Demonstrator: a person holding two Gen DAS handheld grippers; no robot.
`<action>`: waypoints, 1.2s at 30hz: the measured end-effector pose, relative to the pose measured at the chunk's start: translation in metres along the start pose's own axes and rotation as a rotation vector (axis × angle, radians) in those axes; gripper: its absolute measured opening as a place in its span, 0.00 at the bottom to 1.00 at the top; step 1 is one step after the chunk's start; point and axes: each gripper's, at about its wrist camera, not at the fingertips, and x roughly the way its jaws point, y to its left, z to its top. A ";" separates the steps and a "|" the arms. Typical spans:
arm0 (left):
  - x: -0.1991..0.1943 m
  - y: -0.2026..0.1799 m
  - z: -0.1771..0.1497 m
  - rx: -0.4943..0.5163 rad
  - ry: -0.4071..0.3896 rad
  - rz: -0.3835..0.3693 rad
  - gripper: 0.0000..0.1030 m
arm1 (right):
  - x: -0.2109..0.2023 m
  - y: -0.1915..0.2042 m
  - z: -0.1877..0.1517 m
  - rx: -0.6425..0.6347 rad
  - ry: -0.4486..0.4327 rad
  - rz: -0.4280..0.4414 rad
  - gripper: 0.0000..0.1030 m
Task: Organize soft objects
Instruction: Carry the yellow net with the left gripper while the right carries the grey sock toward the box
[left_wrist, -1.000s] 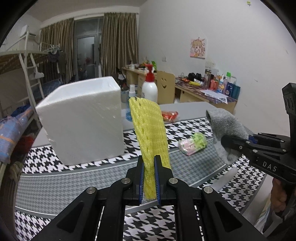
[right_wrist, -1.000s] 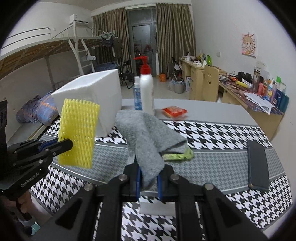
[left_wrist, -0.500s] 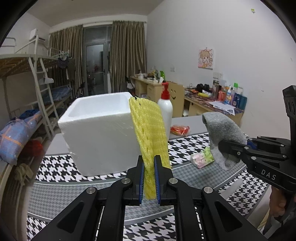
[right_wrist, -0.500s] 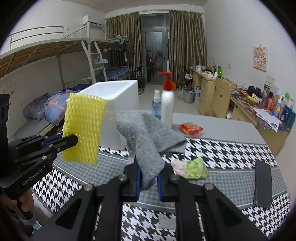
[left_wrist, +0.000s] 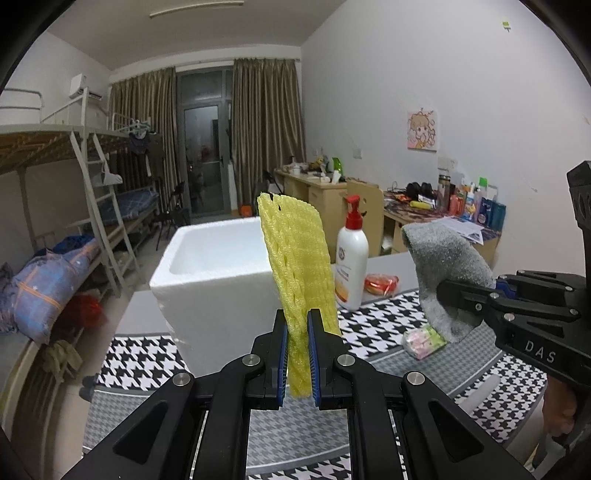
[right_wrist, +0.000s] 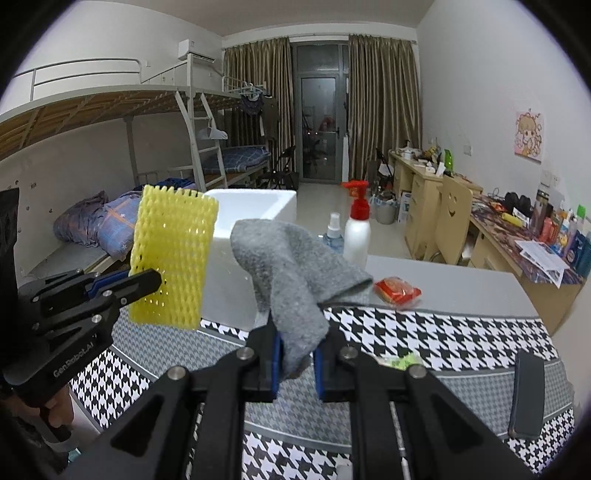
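left gripper (left_wrist: 297, 354): tilted a bit downward, clamped on yellow foam net (left_wrist: 297, 266), standing upright in front of the white foam box (left_wrist: 214, 284)
right gripper (right_wrist: 297, 356): angled down too, pinching gray sock (right_wrist: 291, 273), above the houndstooth tablecloth (right_wrist: 443, 336)

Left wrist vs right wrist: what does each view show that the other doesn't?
Only the left wrist view: the inside of the white foam box, and the right gripper from the side, shut on the grey cloth.

Only the right wrist view: a dark phone on the table, a small blue spray bottle, and the left gripper from the side, shut on the yellow foam net.

Both: box, net, cloth, white pump bottle, red packet.
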 end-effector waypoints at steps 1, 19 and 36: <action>0.000 0.001 0.001 -0.002 -0.002 0.001 0.10 | 0.000 0.001 0.002 -0.002 -0.002 0.003 0.17; -0.001 0.013 0.026 -0.001 -0.045 0.023 0.10 | 0.005 0.016 0.030 -0.029 -0.035 0.012 0.17; 0.006 0.029 0.050 -0.010 -0.075 0.061 0.10 | 0.016 0.024 0.059 -0.045 -0.051 0.017 0.17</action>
